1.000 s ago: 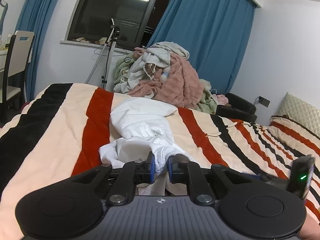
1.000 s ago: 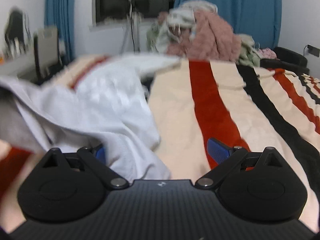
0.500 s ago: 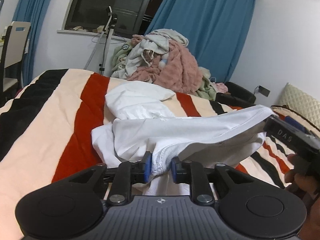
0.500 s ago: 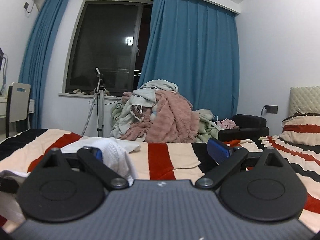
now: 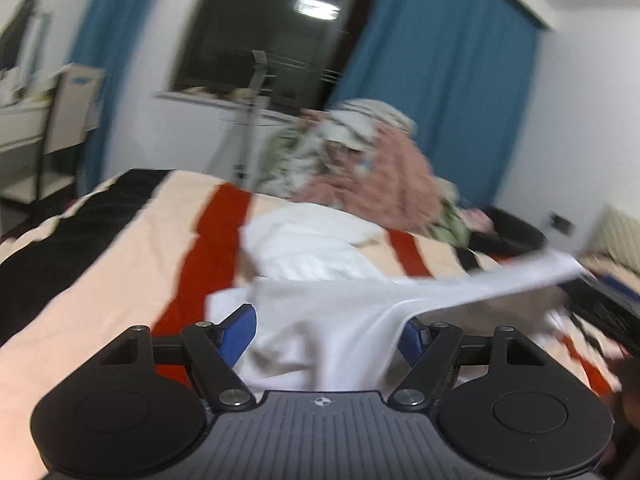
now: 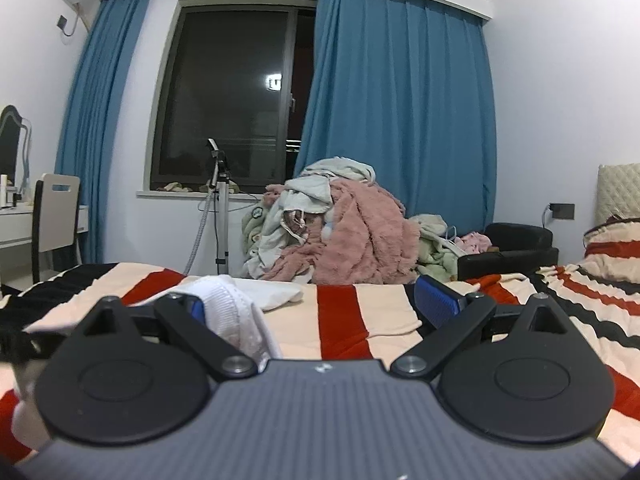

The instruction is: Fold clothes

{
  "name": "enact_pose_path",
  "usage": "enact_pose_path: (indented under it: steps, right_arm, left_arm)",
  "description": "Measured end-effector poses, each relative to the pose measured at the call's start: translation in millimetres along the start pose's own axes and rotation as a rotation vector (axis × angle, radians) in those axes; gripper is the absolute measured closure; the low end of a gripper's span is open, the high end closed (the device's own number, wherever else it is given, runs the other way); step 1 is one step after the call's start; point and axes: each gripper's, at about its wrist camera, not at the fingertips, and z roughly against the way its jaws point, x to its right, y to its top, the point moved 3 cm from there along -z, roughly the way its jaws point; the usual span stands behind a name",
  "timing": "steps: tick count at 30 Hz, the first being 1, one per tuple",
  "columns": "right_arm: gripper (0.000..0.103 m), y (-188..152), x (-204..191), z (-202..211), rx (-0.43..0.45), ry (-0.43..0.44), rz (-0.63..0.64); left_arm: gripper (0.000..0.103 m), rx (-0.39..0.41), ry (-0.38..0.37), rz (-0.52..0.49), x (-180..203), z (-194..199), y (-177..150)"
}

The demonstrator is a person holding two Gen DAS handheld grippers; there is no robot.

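Note:
A white garment [image 5: 320, 304] lies crumpled on the striped bed. In the left wrist view my left gripper [image 5: 328, 330] is open, its jaws wide apart with the white cloth lying loose between them. One end of the garment stretches off to the right, toward my right gripper's body [image 5: 600, 304]. In the right wrist view my right gripper [image 6: 320, 304] is open, and a ribbed white edge of the garment [image 6: 236, 316] drapes over its left finger. That view is held level above the bed.
The bed has a cream, red and black striped blanket [image 6: 384, 320]. A heap of pink and pale clothes [image 6: 340, 224] sits at its far end. A stand [image 6: 220, 216], chair [image 6: 56, 216], black armchair [image 6: 512, 248] and blue curtains [image 6: 400, 120] stand beyond.
My left gripper has opened and let go of the white garment's edge. The left view has swung and is blurred. The right gripper has stayed level and open.

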Motion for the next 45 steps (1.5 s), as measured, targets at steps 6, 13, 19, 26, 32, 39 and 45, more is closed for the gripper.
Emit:
enact_pose_path:
  steps: [6,13,19,26,32,39,45]
  right_arm:
    - [0.005,-9,6,-9,-0.076,-0.016,-0.030]
    - [0.005,-10,13,-9,-0.078,-0.029,-0.059]
    - [0.005,-34,8,-27,-0.230,-0.013,0.036]
    - [0.005,-61,14,-31,-0.370,-0.055,0.057]
    - [0.005,-51,15,5,-0.284,-0.132,0.008]
    - [0.005,19,23,61,-0.068,-0.160,-0.080]
    - [0.005,153,42,94,0.094,-0.126,-0.090]
  left_arm:
    - [0.026,-0.013,0.097,0.079,-28,12,6]
    - [0.024,-0.016,0.193,-0.055,-17,23,3]
    - [0.024,0.085,0.259,-0.064,-16,25,14]
    - [0.023,0.139,0.292,-0.055,-17,38,16]
    - [0.023,0.182,0.277,-0.011,-14,74,12]
    - [0.022,0.322,0.244,0.127,-6,142,32]
    - [0.015,0.517,0.208,0.139,39,217,113]
